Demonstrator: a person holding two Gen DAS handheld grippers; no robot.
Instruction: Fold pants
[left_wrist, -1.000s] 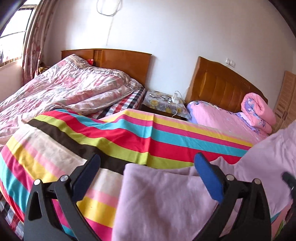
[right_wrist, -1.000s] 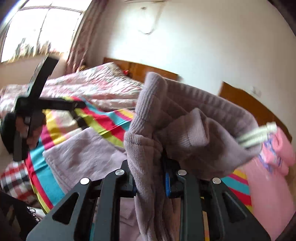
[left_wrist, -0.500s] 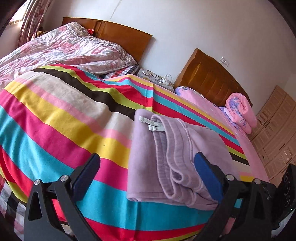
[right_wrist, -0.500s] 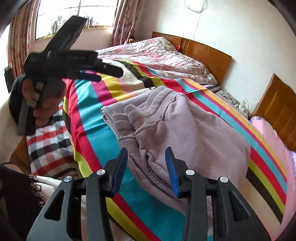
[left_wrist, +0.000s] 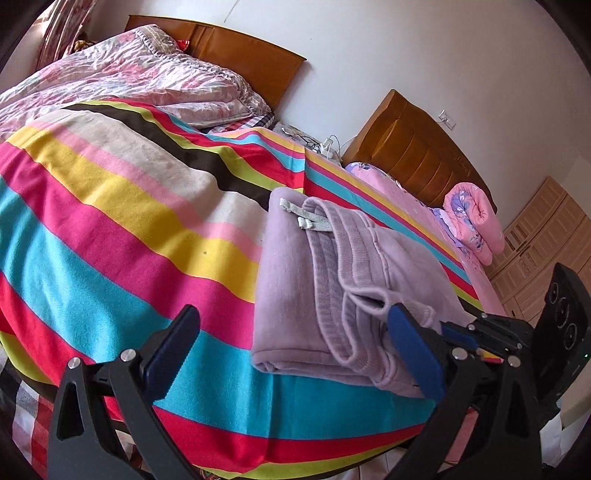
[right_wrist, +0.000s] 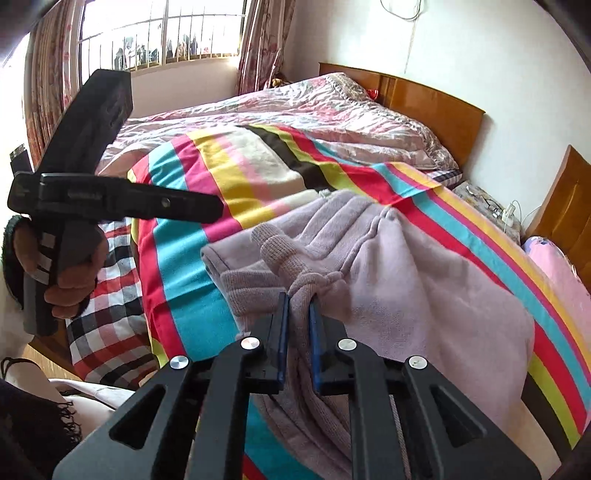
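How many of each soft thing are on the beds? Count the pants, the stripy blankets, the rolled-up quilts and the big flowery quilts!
Pants: 1
Stripy blanket: 1
Rolled-up quilt: 1
Big flowery quilt: 1
Total: 4
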